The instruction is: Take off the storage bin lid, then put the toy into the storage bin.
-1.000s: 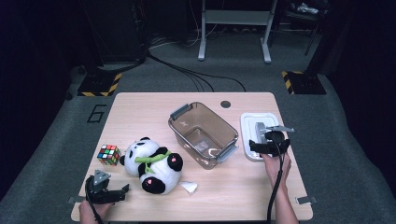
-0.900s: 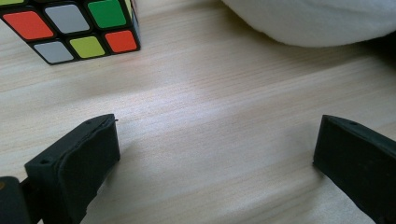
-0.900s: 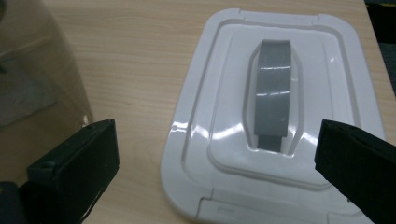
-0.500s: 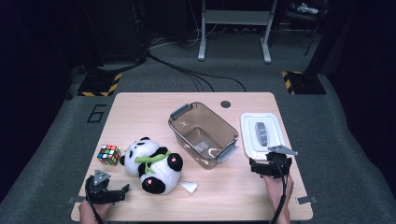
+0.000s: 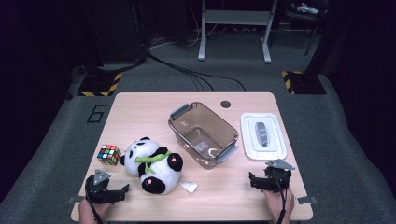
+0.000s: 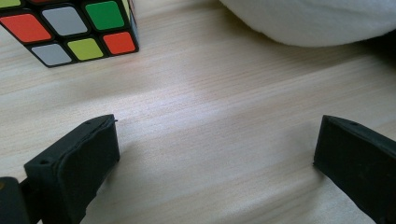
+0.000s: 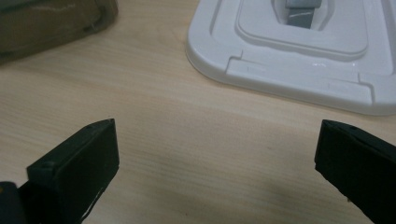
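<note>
A clear brown plastic bin (image 5: 204, 134) stands empty mid-table. Its white lid (image 5: 262, 136) with a grey handle lies flat to the right, and in the right gripper view the lid (image 7: 299, 51) sits just beyond my jaws. A plush panda (image 5: 152, 164) lies on its side left of the bin. A colour cube (image 5: 109, 154) rests left of the panda, and the cube (image 6: 70, 28) appears close ahead in the left gripper view. My left gripper (image 5: 112, 193) rests open at the front left edge. My right gripper (image 5: 262, 181) rests open on the table below the lid, holding nothing.
A small white scrap (image 5: 188, 186) lies beside the panda. The table (image 5: 140, 112) has a round cable hole (image 5: 226, 104) at its back edge. Cables and a metal stand are on the dark floor behind.
My right gripper has drawn back from the lid toward the front edge of the table and come down onto it. The left gripper has stayed put.
</note>
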